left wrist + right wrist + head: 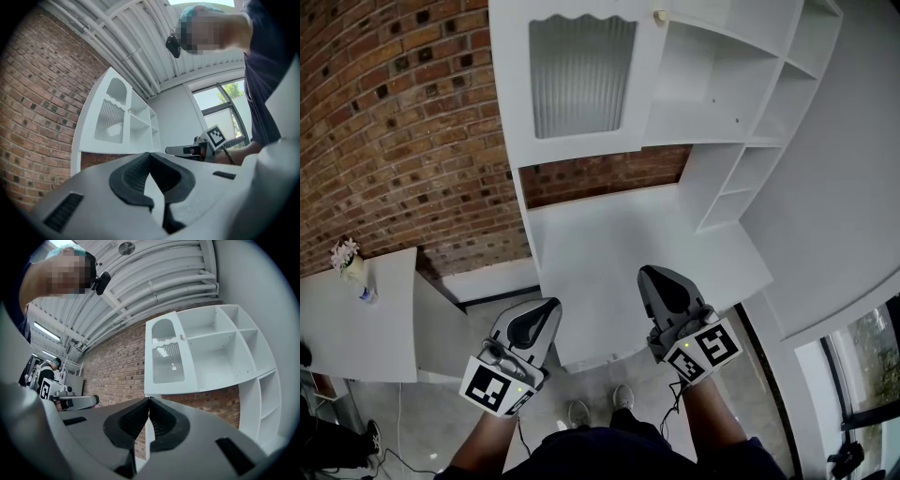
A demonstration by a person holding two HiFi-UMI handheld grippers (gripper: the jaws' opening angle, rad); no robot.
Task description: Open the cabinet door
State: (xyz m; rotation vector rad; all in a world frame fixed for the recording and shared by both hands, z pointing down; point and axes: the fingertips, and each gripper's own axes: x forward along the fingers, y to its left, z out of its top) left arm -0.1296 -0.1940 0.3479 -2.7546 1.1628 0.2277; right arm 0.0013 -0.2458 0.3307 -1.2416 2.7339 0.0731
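Progress was basically nil: cabinet door (581, 75) sat closed high on the white shelf unit (712, 187), knob (661, 16) untouched, while left gripper (551, 303) and right gripper (649, 274) hung well below it, both clamped together on nothing.

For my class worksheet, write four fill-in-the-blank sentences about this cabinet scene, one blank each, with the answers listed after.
1. The white cabinet door is ____.
2. The wall beside it is built of ____.
3. The left tongs and the right tongs are both empty, their jaws ____.
4. In the head view, the knob sits at the door's upper ____ corner.

Answers: closed; brick; shut; right
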